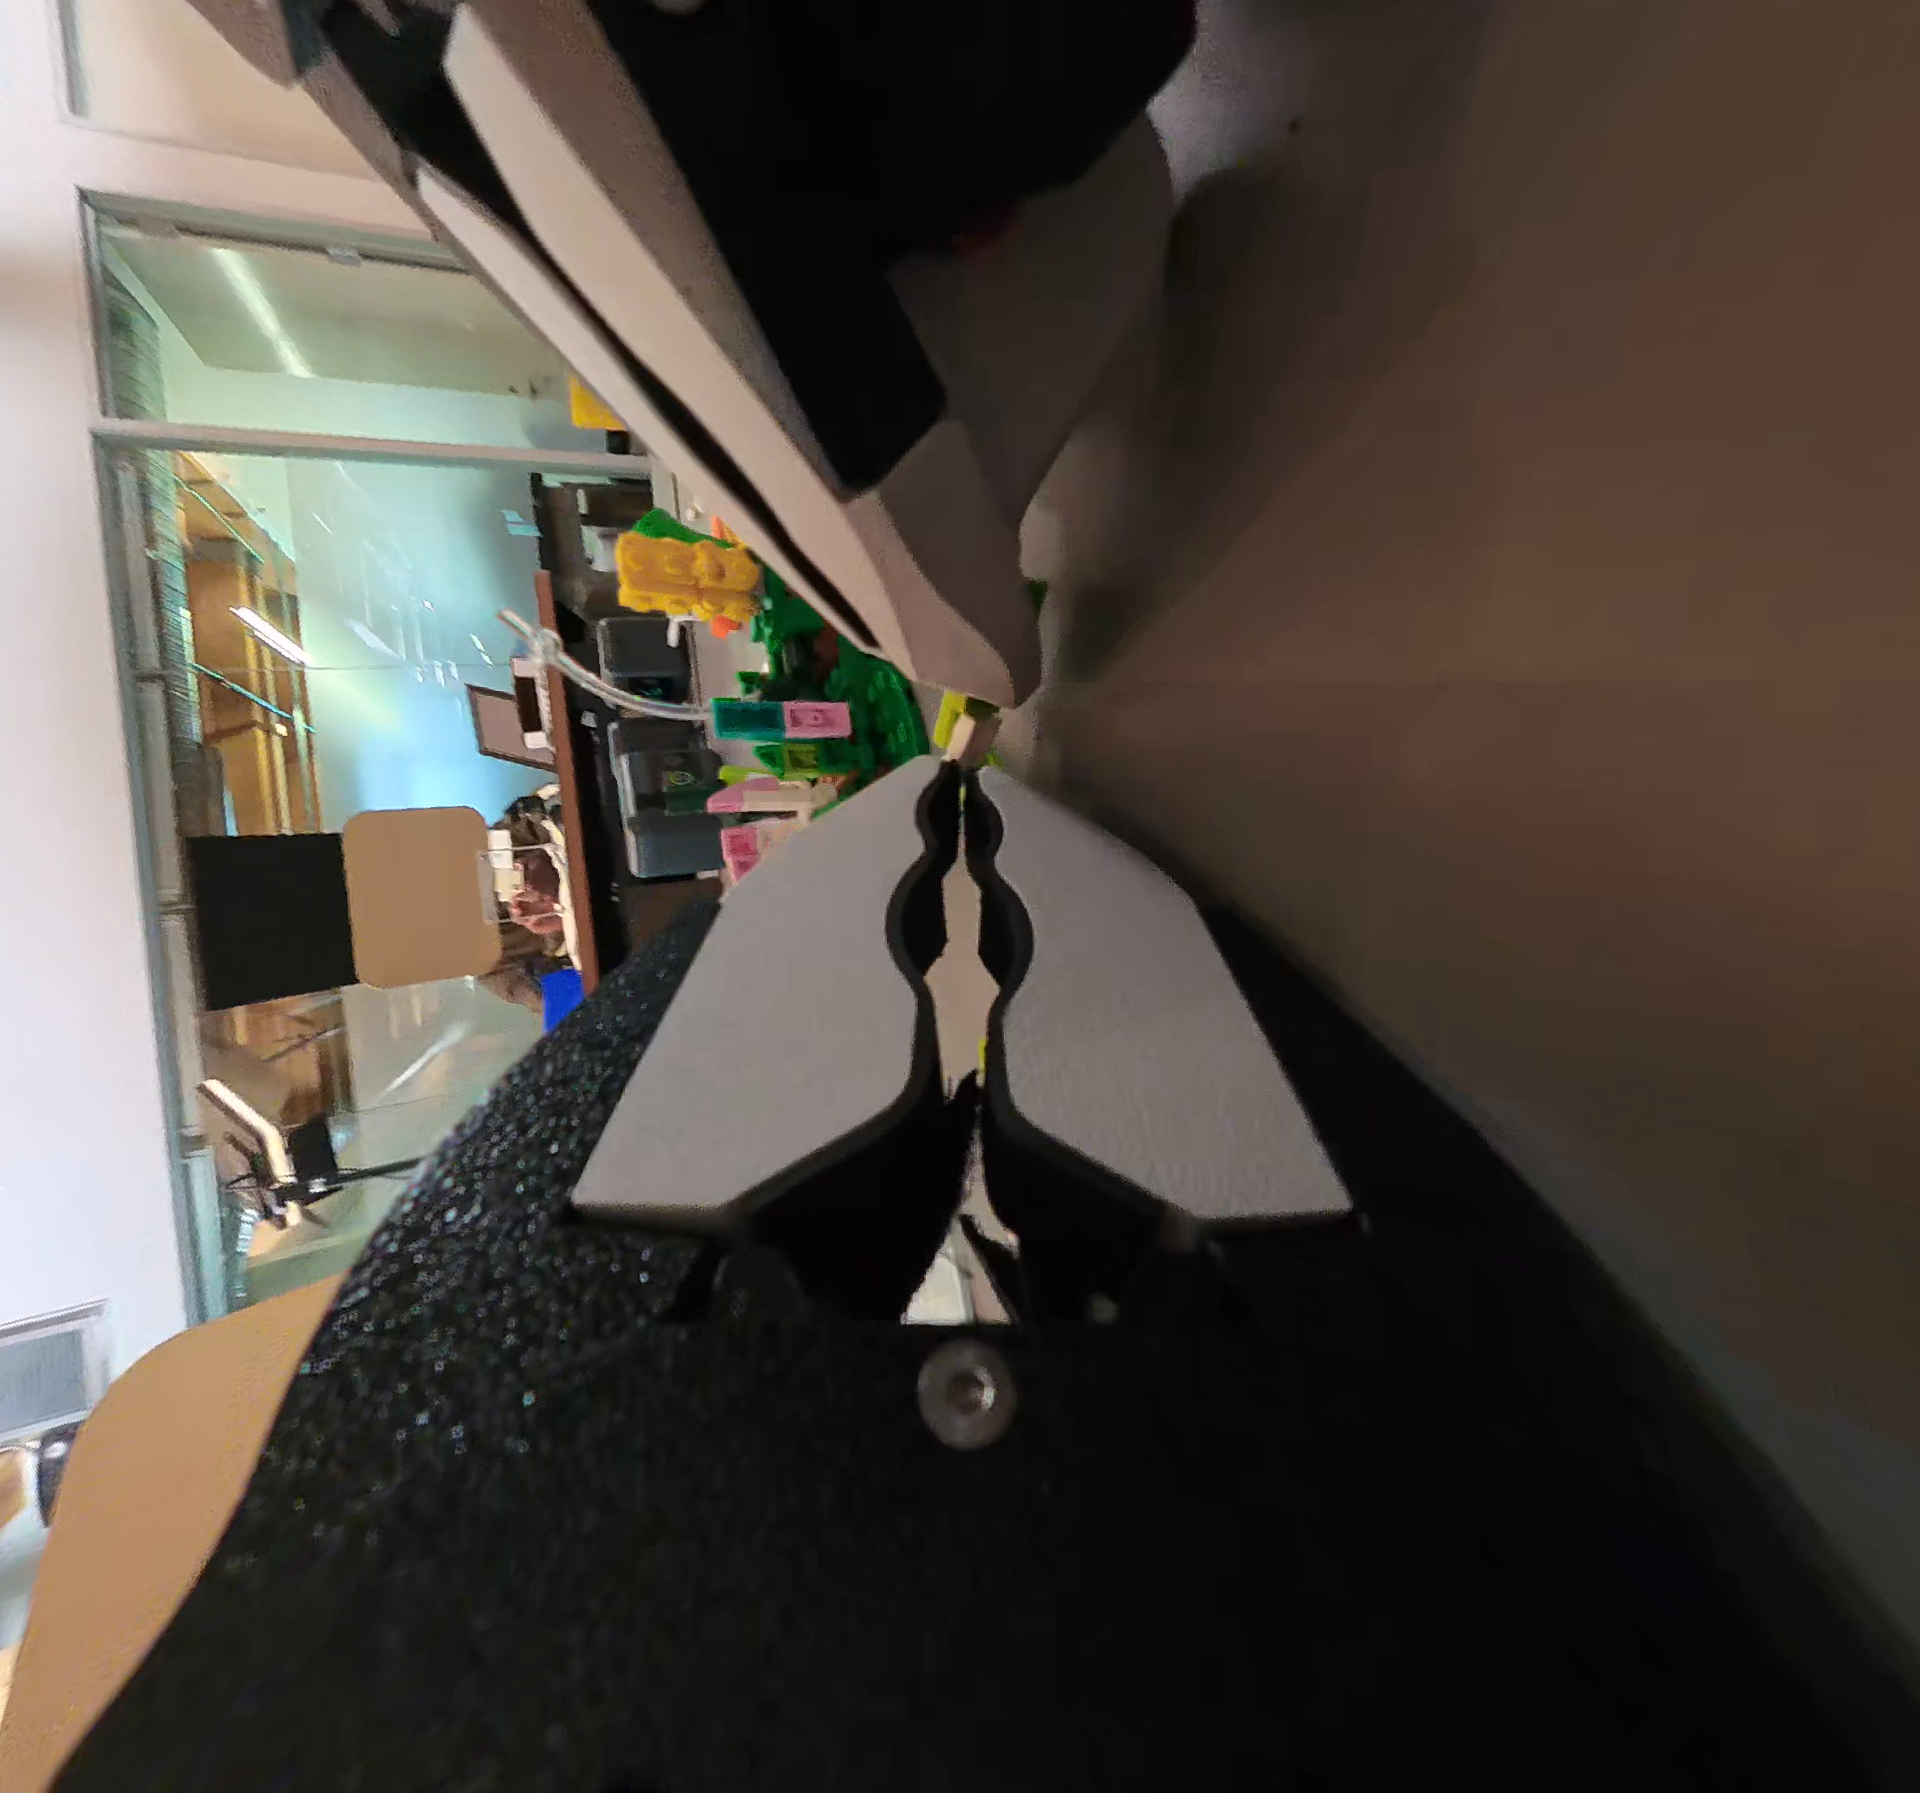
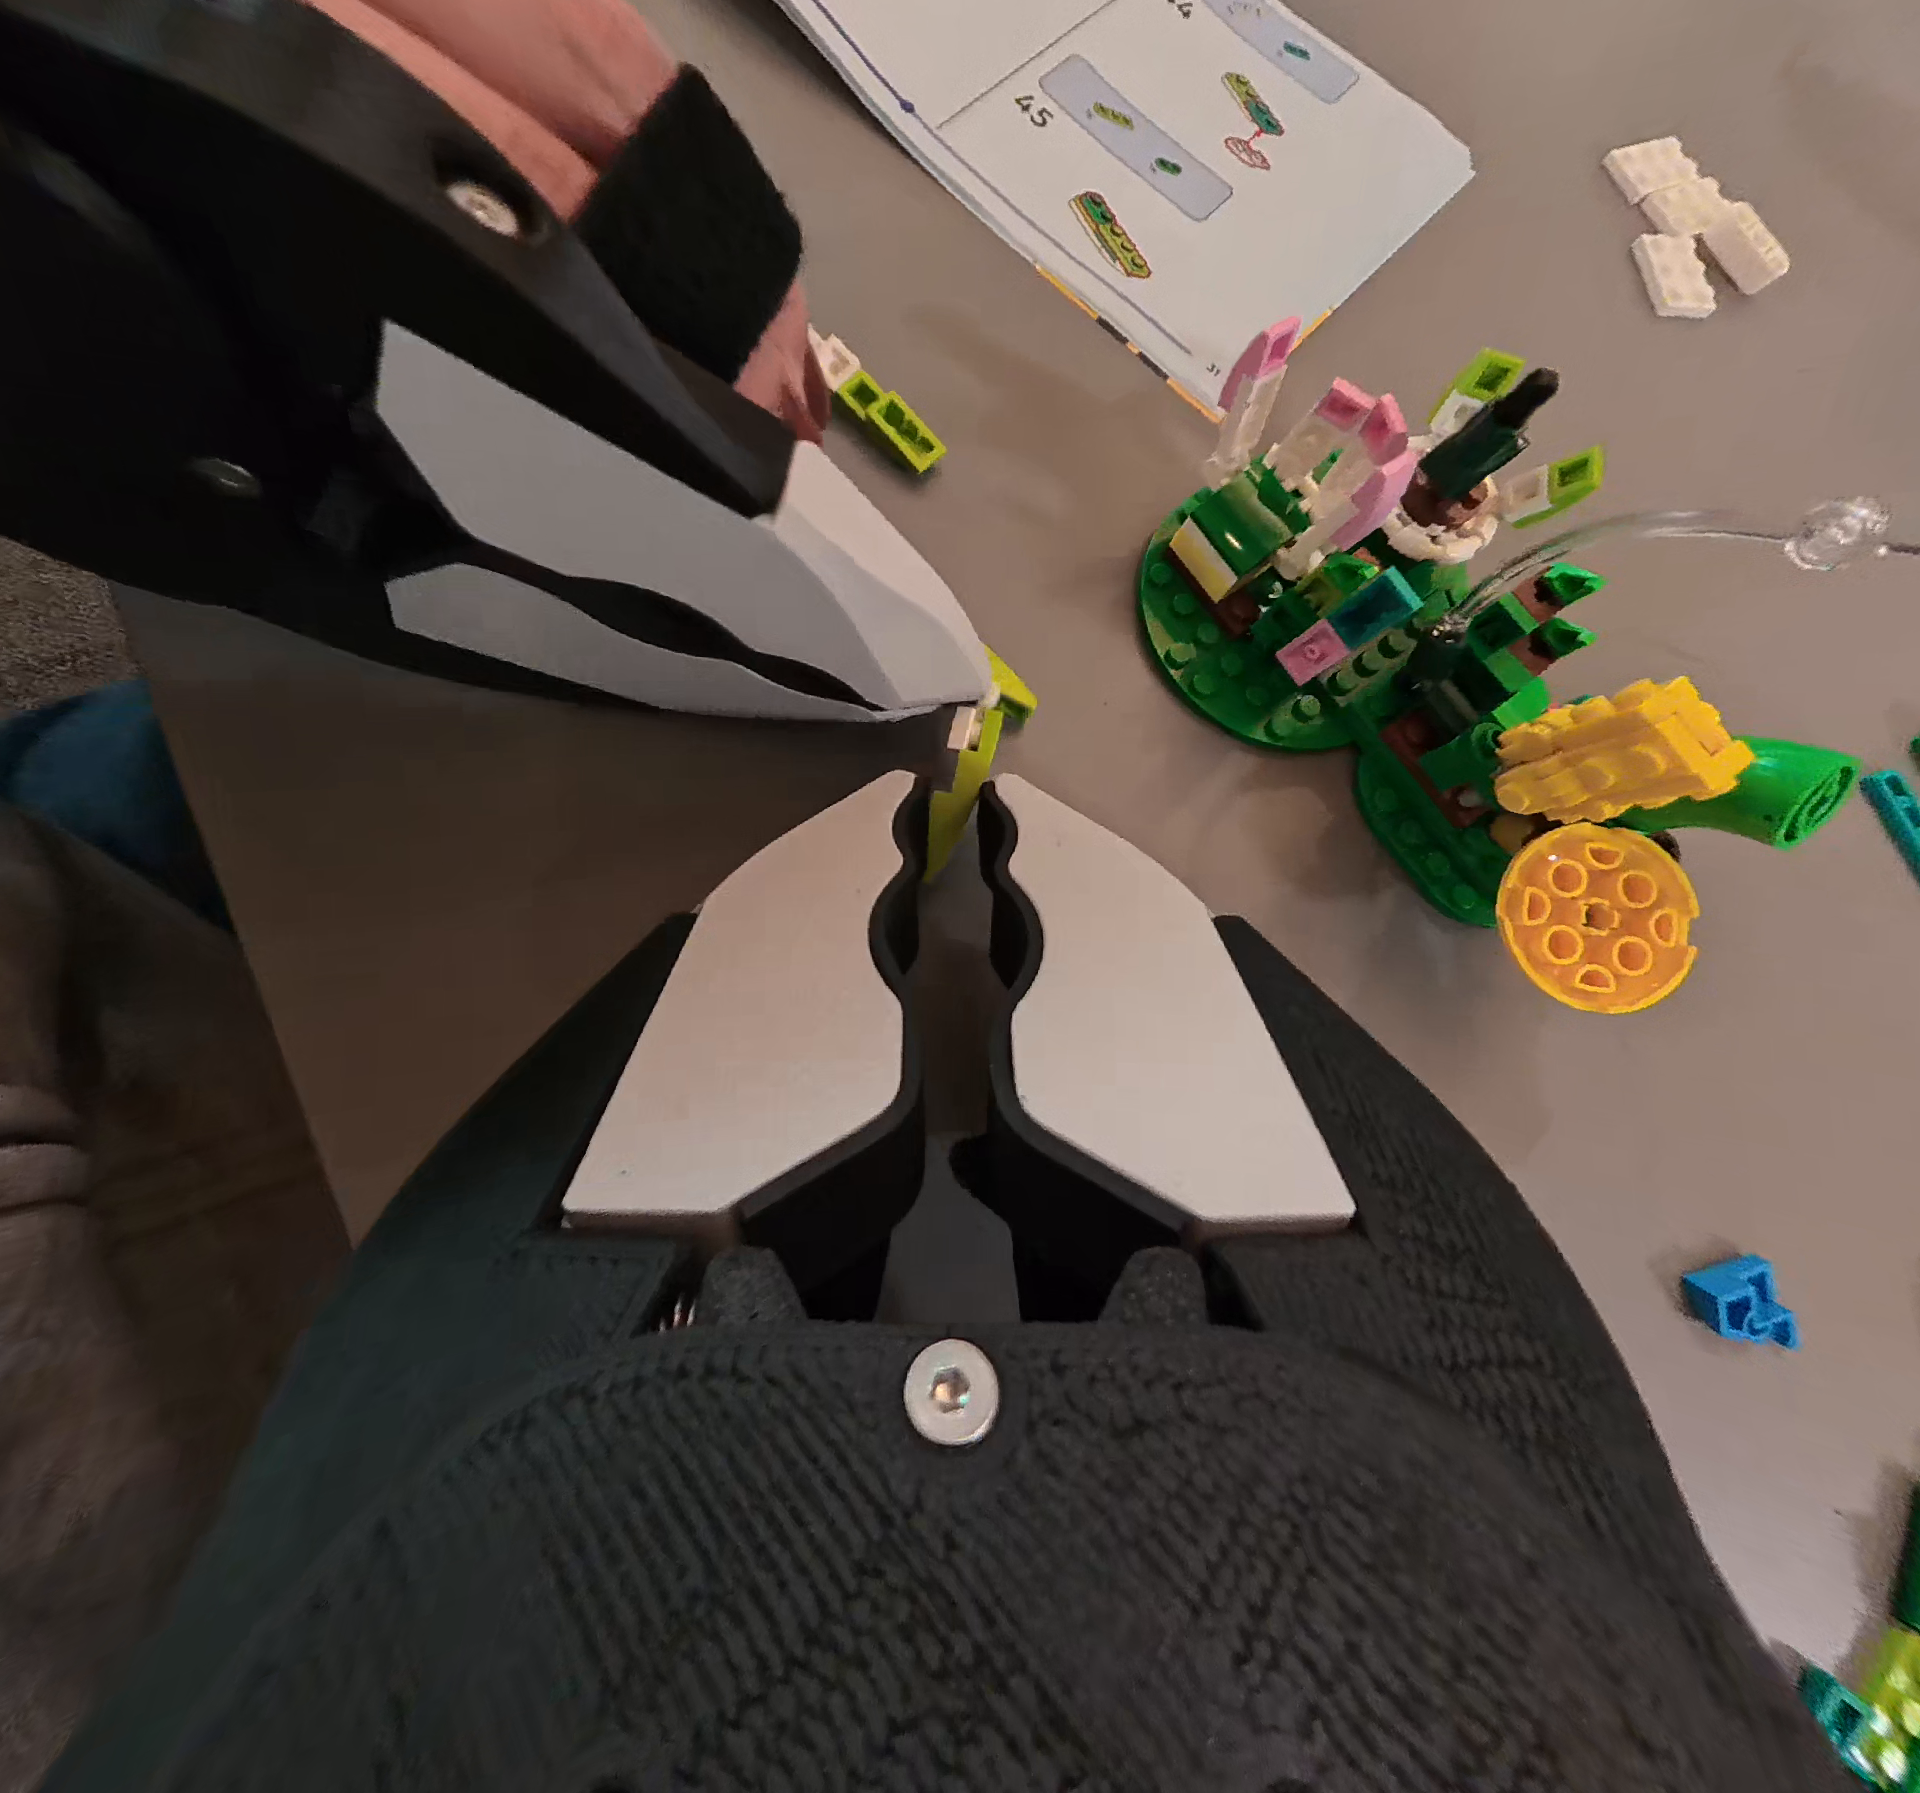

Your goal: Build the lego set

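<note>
Booklet (image 2: 1091, 70) behind model (image 2: 1434, 663); table (image 2: 1351, 1172) beneath, seemingly.

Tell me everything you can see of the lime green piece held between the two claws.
The lime green piece is a small, slim part of glossy plastic. It stands nearly upright above the grey table, not lying on it. Its lower end sits between the fingers of the right claw, which are closed on it. At its top a small white brick joins it, and the left claw pinches there. Its full shape is hidden by the fingers.
</note>
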{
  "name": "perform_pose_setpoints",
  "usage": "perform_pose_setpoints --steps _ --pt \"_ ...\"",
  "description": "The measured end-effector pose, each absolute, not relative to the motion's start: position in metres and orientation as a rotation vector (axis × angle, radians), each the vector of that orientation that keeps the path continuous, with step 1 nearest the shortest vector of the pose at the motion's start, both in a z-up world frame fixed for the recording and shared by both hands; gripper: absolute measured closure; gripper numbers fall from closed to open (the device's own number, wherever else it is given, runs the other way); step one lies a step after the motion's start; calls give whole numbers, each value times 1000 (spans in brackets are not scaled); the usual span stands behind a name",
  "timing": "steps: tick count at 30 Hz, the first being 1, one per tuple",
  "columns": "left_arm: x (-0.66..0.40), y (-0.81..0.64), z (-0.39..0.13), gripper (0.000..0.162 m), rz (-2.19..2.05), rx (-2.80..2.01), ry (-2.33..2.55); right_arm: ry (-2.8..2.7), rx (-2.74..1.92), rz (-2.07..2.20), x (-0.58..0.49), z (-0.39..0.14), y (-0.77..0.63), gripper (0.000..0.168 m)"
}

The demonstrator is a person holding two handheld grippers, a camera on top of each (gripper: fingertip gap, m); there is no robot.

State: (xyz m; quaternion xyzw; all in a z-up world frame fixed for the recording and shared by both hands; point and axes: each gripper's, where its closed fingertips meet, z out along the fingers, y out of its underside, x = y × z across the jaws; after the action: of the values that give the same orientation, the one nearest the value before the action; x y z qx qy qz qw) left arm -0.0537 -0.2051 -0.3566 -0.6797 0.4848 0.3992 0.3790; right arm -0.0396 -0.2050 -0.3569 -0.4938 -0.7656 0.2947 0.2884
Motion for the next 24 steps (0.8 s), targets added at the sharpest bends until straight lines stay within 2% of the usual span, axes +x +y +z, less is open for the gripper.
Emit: perform_pose_setpoints --steps 15,24 --pt "-57 -204 -363 162 822 -1985 1164 -2199 -1372 821 -44 -363 -206 151" --pt "-58 -204 -364 162 762 -2031 1136 -2240 -1356 789 -52 -363 -205 155"
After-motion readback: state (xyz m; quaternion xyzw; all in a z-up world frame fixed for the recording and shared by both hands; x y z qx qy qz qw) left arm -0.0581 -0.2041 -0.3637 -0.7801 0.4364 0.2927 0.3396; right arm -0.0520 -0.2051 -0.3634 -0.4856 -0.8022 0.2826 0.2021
